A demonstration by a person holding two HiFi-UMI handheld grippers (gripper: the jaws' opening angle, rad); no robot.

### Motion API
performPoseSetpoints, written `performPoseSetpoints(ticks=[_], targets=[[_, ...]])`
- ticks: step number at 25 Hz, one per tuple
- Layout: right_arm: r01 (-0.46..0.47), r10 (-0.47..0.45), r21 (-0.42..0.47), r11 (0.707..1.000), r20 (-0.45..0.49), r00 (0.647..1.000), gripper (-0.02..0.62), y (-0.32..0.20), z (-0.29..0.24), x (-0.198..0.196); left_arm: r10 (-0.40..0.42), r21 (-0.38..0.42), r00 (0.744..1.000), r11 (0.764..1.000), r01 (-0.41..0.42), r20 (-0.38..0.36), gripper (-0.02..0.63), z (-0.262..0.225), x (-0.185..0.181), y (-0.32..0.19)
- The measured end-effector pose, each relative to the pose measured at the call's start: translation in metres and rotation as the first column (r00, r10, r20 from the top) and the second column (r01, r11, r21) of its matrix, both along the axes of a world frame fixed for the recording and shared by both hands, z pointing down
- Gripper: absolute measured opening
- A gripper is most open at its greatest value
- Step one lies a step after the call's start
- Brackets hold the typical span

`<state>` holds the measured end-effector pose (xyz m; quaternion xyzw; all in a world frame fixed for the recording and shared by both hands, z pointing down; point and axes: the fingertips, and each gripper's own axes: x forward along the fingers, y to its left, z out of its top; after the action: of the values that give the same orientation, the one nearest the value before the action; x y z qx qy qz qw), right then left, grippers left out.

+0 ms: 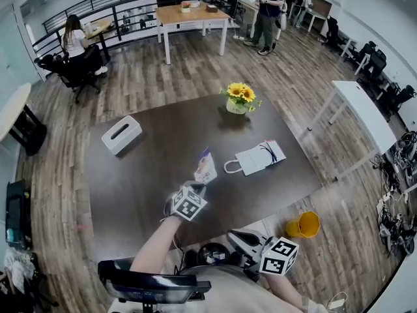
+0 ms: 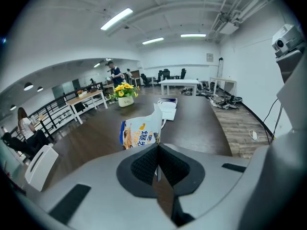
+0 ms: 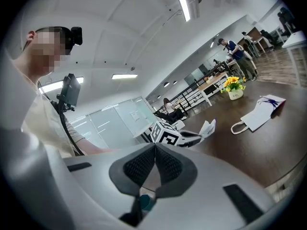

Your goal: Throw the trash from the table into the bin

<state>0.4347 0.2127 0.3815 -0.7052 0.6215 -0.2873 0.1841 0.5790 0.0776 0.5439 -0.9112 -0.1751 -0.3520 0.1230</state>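
The left hand-held gripper (image 1: 202, 185) is pinching a snack packet (image 1: 206, 167) by one edge; its jaws are pressed together on the wrapper, and the printed face of the packet is standing up above them in the left gripper view. The packet is sitting over the dark bench (image 1: 143, 181), on the person's side of the sunflower pot (image 1: 239, 99) and a little to its left; it is well apart from the pot.

The right hand-held gripper (image 1: 233, 235) is closed with nothing between its jaws; it is hanging at the near edge of the bench, close to the person's body and farther from the sunflower pot than the left one.

A white paper bag (image 1: 259, 156) is lying flat on the bench between the sunflower pot and the person, slightly right of the pot, with its handles pointing towards the packet. A white tissue box (image 1: 121, 134) is resting to the left of the pot, near that side of the bench. The yellow bin (image 1: 303, 225) is standing on the wooden floor, off the near right corner of the bench and far from the pot; it is tilting, with its mouth turned towards the camera.
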Motion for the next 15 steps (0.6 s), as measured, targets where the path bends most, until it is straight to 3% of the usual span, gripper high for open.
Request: performPoseSetpoints(ticks=[3,8,15], targets=[[-0.011,0.011,-0.020,1.000,0.015,1.000,0.014,-0.001,0.005,-0.004,0.011,-0.016,1.000,1.000,-0.011,0.002,0.014,0.000,-0.008,0.005],[-0.019,0.017,0.031,0.999,0.069,0.998,0.014,0.003,0.005,-0.007,-0.012,-0.041,1.000,0.999,0.012,0.003,0.014,0.003,-0.018,0.017],[0.109,-0.111,0.044,0.993,0.062,0.992,0.014,0.063,0.014,-0.003,-0.110,-0.019,0.993,0.994,0.109,-0.033,0.014,-0.022,-0.017,0.057]])
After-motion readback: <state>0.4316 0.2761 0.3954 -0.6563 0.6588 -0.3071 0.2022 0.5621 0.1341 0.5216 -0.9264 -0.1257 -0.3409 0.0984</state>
